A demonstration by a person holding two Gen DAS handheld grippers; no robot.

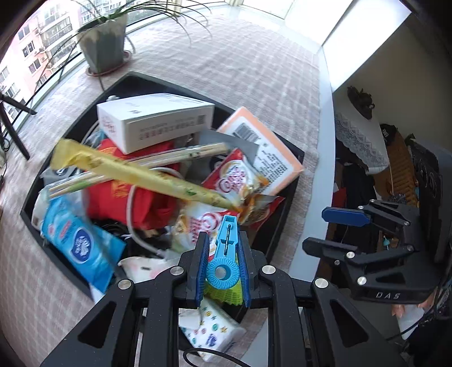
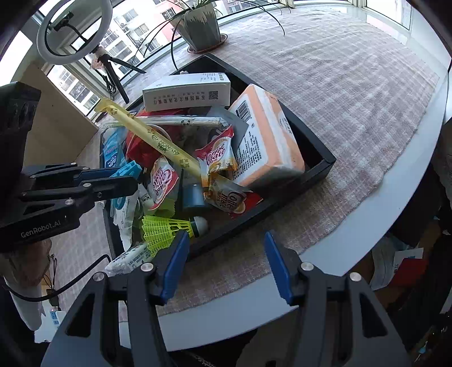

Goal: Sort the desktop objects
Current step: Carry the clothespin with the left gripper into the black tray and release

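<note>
My left gripper (image 1: 223, 240) is shut on a light-blue plastic clip (image 1: 226, 245) with a round toothed end, held above the near part of a black tray (image 1: 158, 82). The tray is heaped with a white box (image 1: 152, 118), an orange tissue pack (image 1: 271, 149), a yellow tea stick (image 1: 141, 172), Coffee-mate sachets (image 1: 234, 175), wrapped chopsticks (image 1: 180, 155) and a blue wipes pack (image 1: 82, 242). My right gripper (image 2: 224, 240) stands open and holds nothing, over the tray's near wall (image 2: 226, 237) beside a yellow-green shuttlecock (image 2: 163, 228). The right wrist view also shows the left gripper (image 2: 124, 176) with the clip (image 2: 127, 169).
A checked cloth (image 1: 254, 70) covers the white table (image 2: 395, 197), whose curved edge runs close on the right. A potted plant (image 2: 203, 25) stands behind the tray. A ring light on a tripod (image 2: 76, 31) rises at the far left. A patterned tissue pack (image 1: 209, 330) lies below the left gripper.
</note>
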